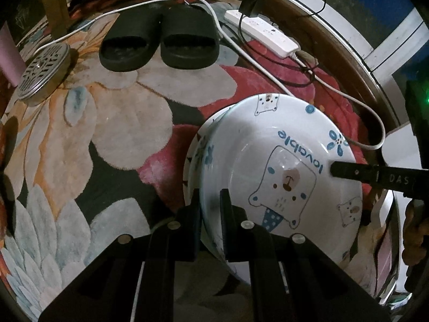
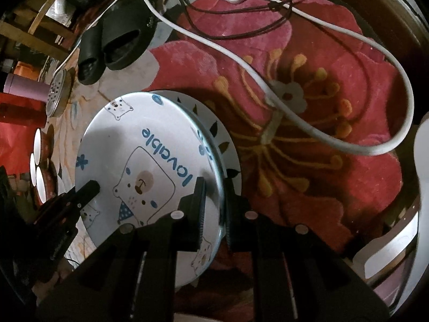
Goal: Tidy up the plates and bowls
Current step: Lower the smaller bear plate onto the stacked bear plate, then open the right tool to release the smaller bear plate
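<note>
Both the left gripper (image 1: 210,209) and right gripper (image 2: 214,201) jaws clench opposite rims of the bear-print plate (image 1: 281,161), held above a second plate (image 2: 228,145) over the rug (image 1: 107,134).

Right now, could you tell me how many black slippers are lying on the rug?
2: the left slipper and the right slipper lie side by side at the rug's far end, beyond the plate.

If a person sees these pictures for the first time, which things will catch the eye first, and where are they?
First comes the white bear plate printed "lovable", held above the flowered rug, with the left hand-held gripper and the right hand-held gripper shut on opposite edges of its rim. Just under it lies a second plate with dark leaf marks. Farther back on the rug stand black slippers, with a white power strip to their right.
</note>
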A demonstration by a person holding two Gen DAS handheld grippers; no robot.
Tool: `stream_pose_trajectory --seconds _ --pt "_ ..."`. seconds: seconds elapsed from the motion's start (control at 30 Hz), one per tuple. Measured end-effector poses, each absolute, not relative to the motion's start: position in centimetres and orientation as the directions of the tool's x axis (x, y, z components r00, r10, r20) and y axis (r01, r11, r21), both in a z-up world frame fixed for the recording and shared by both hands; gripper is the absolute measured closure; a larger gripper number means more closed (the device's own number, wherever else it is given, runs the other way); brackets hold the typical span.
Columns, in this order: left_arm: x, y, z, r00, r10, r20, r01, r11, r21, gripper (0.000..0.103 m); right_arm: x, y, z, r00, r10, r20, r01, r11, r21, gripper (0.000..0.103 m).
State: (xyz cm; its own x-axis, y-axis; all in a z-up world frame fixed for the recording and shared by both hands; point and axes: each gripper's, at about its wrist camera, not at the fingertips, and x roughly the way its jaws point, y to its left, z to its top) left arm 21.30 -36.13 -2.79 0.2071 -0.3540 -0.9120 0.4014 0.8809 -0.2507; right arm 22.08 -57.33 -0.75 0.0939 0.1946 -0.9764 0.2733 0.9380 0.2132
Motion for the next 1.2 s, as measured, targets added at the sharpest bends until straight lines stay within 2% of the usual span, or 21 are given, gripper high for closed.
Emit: stream_pose_trajectory --seconds 0.27,0.43,0.5,0.57,0.6,0.67,0.7,0.77,0.8,0.87,0.93,1.07,1.1,1.17,1.2 --pt "21.2 -36.0 -3.2 0.181 -0.367 -0.912 0.403 0.874 -0.272 0.092 22.3 -56.4 -0.6 0.115 0.137 -0.984 0.212 0.964 0.159 0.088" --pt "21.1 -35.8 -3.5 0.13 -0.418 -0.899 0.391 0.855 -0.341 0.079 21.7 -56.1 -1.3 0.104 0.103 -0.989 0.189 0.974 0.122 0.087" --pt "21.1 -35.7 -3.5 0.111 -0.443 -0.89 0.387 0.844 -0.372 0.068 21.6 -55.9 -1.3 0.105 0.094 -0.99 0.178 0.978 0.111 0.087" --pt "21.1 -35.7 -3.4 0.086 -0.48 -0.873 0.377 0.827 -0.417 0.05 21.7 -55.8 -1.3 0.102 0.085 -0.991 0.177 0.979 0.102 0.086" --pt "21.0 -35.7 -3.3 0.076 -0.496 -0.865 0.374 0.818 -0.436 0.044 21.7 -55.7 -1.2 0.102 0.078 -0.992 0.175 0.98 0.095 0.086" --pt "20.8 -35.9 -2.9 0.051 -0.535 -0.843 0.37 0.794 -0.482 0.023 21.8 -55.4 -1.2 0.1 0.063 -0.993 0.166 0.983 0.079 0.085" --pt "20.7 -36.0 -2.8 0.04 -0.553 -0.832 0.364 0.783 -0.504 0.02 21.8 -55.2 -1.2 0.099 0.059 -0.993 0.163 0.984 0.075 0.083" --pt "20.7 -36.0 -2.6 0.03 -0.574 -0.818 0.352 0.772 -0.529 0.005 21.9 -54.7 -1.2 0.099 0.063 -0.993 0.153 0.985 0.078 0.077" --pt "20.6 -36.0 -2.5 0.03 -0.578 -0.816 0.348 0.771 -0.533 0.003 21.9 -54.4 -1.1 0.104 0.065 -0.992 0.144 0.986 0.079 0.072" --pt "20.6 -35.7 -2.4 0.032 -0.579 -0.815 0.337 0.774 -0.537 0.001 22.0 -53.6 -0.6 0.124 0.065 -0.99 0.111 0.991 0.079 0.063" --pt "20.5 -35.3 -2.1 0.033 -0.6 -0.8 0.334 0.76 -0.557 0.001 22.2 -52.8 -0.1 0.145 0.064 -0.987 0.08 0.994 0.076 0.049" --pt "20.3 -34.7 -0.4 0.091 -0.595 -0.799 0.356 0.768 -0.532 0.001 22.4 -51.9 0.6 0.175 0.066 -0.982 0.053 0.996 0.076 0.039" --pt "20.2 -34.5 -0.1 0.106 -0.591 -0.8 0.361 0.772 -0.523 0.001 22.4 -51.8 0.8 0.184 0.062 -0.981 0.056 0.996 0.074 0.033" --pt "20.1 -33.9 0.6 0.147 -0.57 -0.808 0.369 0.79 -0.49 0.001 22.4 -51.9 1.1 0.202 0.058 -0.978 0.072 0.995 0.073 0.016" --pt "20.1 -33.6 0.8 0.167 -0.552 -0.817 0.372 0.803 -0.467 0.001 22.4 -51.9 1.2 0.207 0.057 -0.977 0.079 0.994 0.075 0.003"
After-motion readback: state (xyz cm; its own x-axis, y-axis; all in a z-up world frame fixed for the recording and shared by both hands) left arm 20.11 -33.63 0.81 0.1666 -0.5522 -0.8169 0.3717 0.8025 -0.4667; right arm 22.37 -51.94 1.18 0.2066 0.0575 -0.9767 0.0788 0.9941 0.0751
